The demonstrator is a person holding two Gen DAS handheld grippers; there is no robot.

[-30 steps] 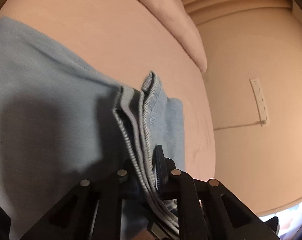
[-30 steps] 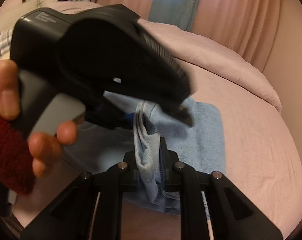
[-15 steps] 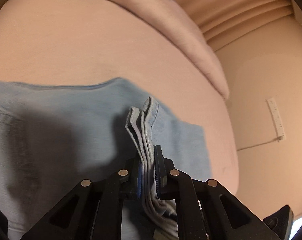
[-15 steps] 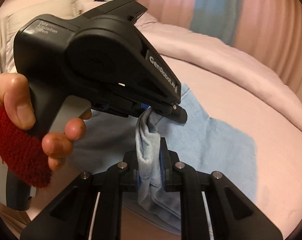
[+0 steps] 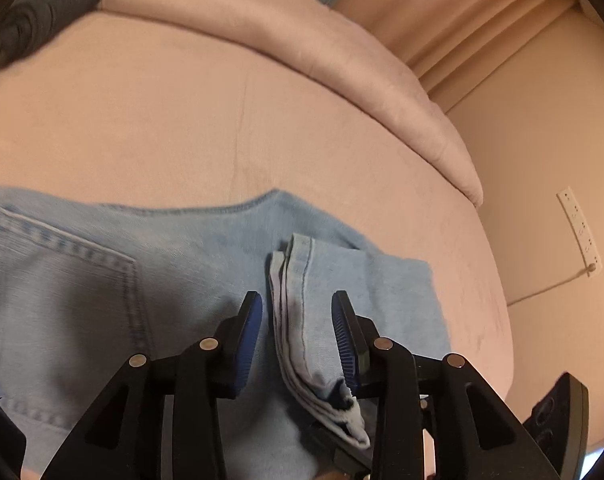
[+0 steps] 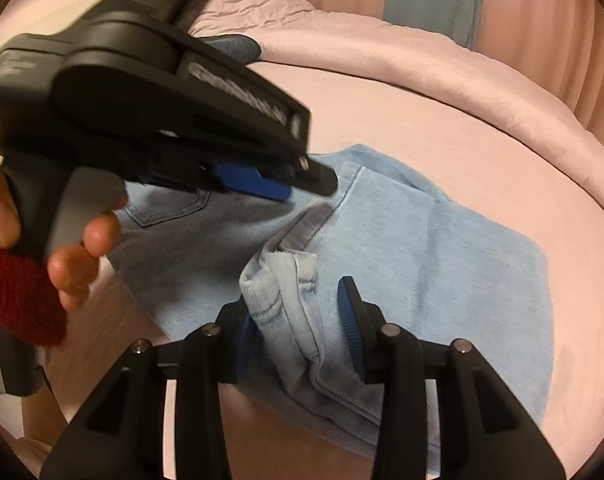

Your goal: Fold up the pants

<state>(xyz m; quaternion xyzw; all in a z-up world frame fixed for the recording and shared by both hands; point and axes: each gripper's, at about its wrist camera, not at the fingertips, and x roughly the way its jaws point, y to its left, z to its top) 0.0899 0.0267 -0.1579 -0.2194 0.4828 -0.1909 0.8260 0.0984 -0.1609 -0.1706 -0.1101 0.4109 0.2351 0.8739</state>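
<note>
1. Left wrist view: the pants (image 5: 182, 280), light blue denim, lie on the pink bed (image 5: 222, 120), a back pocket facing up; a folded-over layer rests on top of them.
2. The left claw (image 5: 298, 320) is opening. The bunched hem edges (image 5: 298, 308) stand between its pads, apparently touching neither, though the lower end near the right pad is unclear.
3. Right wrist view: the right claw (image 6: 298, 320) is likewise opening; a gathered hem (image 6: 282, 292) sits between the pads, leaning on the left one, no longer pinched.
4. Judgement: one fold is laid and is being released. The bundle is still wide and rumpled, so smoothing and probably a further fold are left.
5. A person's hand (image 6: 74, 248) holds the left claw's handle.
</note>
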